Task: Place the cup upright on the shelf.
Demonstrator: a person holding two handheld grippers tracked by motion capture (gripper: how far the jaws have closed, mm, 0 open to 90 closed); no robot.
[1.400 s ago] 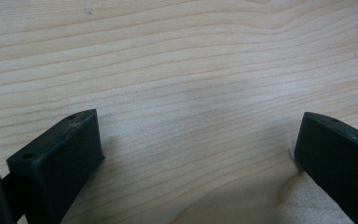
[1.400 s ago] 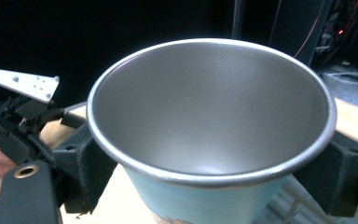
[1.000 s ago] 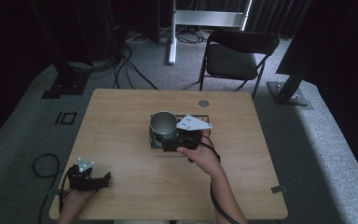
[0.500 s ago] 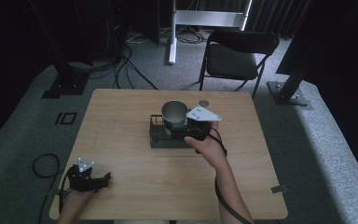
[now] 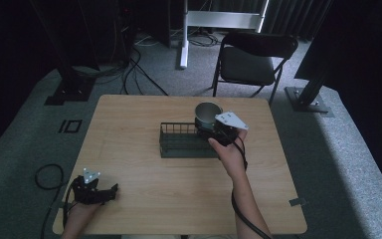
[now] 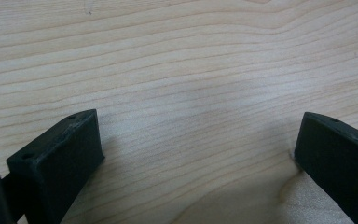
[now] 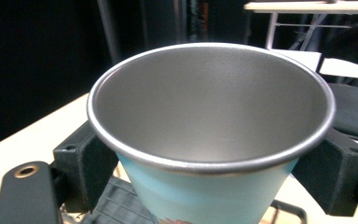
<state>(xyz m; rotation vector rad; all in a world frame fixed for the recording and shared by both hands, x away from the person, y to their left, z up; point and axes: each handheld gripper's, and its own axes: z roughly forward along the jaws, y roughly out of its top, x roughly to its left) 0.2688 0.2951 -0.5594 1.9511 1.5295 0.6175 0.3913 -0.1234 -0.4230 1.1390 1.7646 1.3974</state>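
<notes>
A steel cup (image 5: 207, 114) with a light blue outside (image 7: 200, 186) is held upright in the air by my right gripper (image 5: 214, 127), whose jaws are shut on its sides just under the rim. It hangs over the right end of a dark wire basket (image 5: 181, 141) in the middle of the table. The cup's inside (image 7: 214, 98) looks empty. My left gripper (image 5: 110, 191) rests near the table's front left corner, open, with bare wood (image 6: 191, 93) between its jaws.
The wooden table (image 5: 129, 119) has free room on all sides of the basket. A black folding chair (image 5: 251, 57) stands beyond the far edge. Cables (image 5: 45, 174) lie on the floor to the left, and stand bases sit at both sides.
My right gripper has carried the cup to the right and farther back, from the basket's left part to above its right end. The left gripper has stayed put.
</notes>
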